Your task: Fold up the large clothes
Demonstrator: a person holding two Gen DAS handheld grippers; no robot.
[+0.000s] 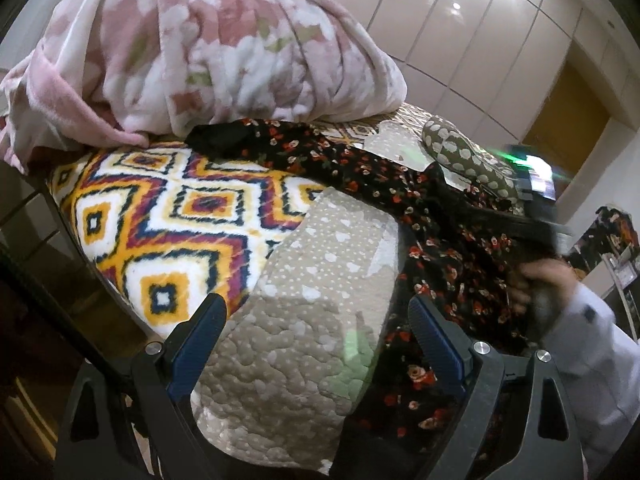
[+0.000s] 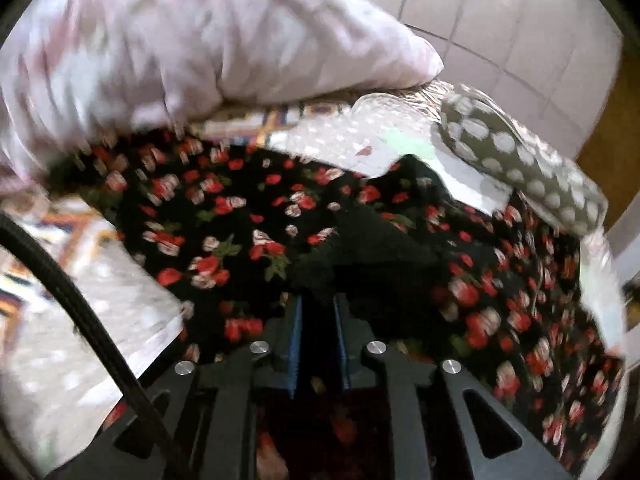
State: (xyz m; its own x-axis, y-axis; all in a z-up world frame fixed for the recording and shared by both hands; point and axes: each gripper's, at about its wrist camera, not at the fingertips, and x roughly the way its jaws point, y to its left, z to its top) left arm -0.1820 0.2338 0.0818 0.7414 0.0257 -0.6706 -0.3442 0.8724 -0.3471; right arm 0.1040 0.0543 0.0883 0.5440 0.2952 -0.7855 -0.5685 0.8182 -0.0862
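While the black flowered dress (image 1: 400, 184) lies spread across the bed, reaching from under the pink blanket (image 1: 192, 48) toward the near edge, the right gripper (image 2: 318, 320) has its blue-padded fingers (image 2: 297, 344) pressed close together with dark cloth of that dress bunched between and just ahead of them. The left gripper (image 1: 316, 328) hangs with its two fingers (image 1: 198, 344) spread wide and nothing between them, above a beige quilted cover (image 1: 304, 320) that lies over a bedspread with orange and navy diamonds (image 1: 168, 208). A grey cushion with white spots (image 1: 468, 160) rests at the far side of the bed, just beyond the dress. From the left wrist camera, the person's right hand (image 1: 536, 284), in a white sleeve, grips the other tool's handle over the dress. No box, basket or drawer shows in either view; white cupboard doors (image 1: 480, 32) stand shut behind the bed.
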